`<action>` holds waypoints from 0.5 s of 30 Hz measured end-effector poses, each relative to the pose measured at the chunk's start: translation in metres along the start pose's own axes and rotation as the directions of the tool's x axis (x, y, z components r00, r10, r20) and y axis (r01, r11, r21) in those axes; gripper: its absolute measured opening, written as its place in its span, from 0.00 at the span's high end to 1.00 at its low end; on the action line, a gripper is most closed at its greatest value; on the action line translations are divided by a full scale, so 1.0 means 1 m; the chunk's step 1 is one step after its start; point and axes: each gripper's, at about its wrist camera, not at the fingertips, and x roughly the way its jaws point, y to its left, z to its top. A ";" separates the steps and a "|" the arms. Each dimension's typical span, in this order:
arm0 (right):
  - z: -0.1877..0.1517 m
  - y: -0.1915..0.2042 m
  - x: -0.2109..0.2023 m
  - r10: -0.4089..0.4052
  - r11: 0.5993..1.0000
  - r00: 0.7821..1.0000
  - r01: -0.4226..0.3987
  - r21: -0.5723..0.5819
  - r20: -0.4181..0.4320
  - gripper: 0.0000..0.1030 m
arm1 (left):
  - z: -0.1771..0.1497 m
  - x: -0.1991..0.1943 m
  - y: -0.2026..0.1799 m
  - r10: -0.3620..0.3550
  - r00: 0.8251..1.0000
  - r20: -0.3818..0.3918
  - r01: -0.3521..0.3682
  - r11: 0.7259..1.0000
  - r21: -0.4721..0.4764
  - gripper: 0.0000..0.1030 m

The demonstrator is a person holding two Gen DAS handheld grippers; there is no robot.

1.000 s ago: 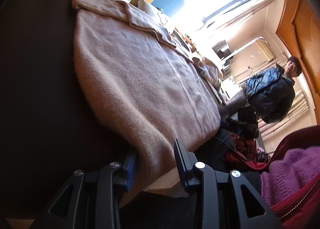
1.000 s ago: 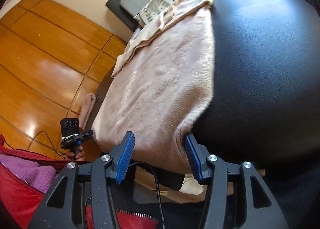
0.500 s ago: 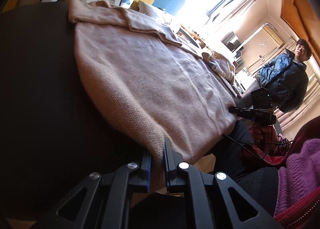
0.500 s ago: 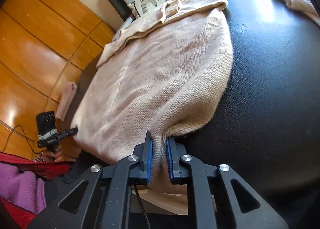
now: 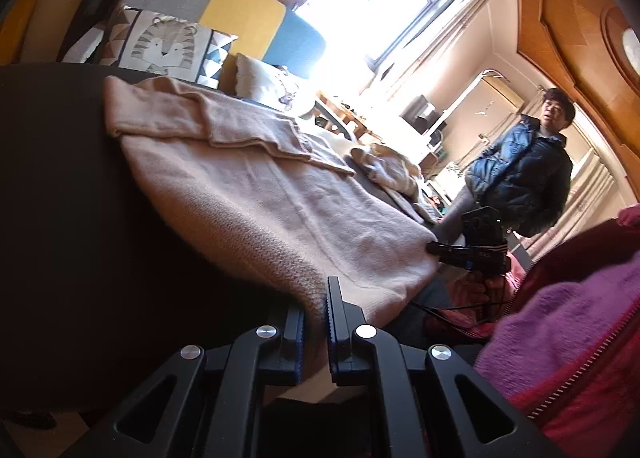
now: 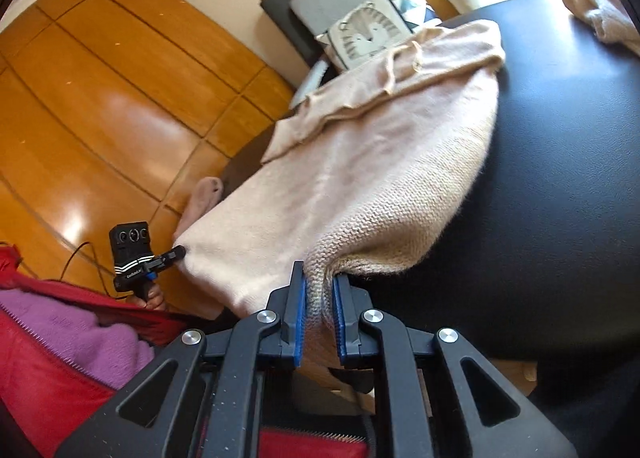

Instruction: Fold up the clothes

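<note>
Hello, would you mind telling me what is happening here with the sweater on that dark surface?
A person is folding a beige knit sweater spread on a black padded surface. The left gripper and the right gripper are each shut on a near corner of its hem, one at either side. The sleeves are already folded across the far end. A bystander in a dark jacket stands watching.

sweater [image 6: 360, 162] on table [image 6: 560, 178] | cushions [image 6: 372, 32] behind | loose garment [image 6: 600, 14] far right

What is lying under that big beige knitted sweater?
The beige knitted sweater lies on a smooth black padded surface, visible around it. Whatever sits directly beneath the knit is covered.
</note>
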 end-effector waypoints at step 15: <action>0.077 0.005 -0.019 0.074 0.997 0.981 -0.073 -0.014 0.178 0.88 | 0.080 -0.044 0.015 -0.031 0.964 0.265 0.032 0.999 0.002 0.92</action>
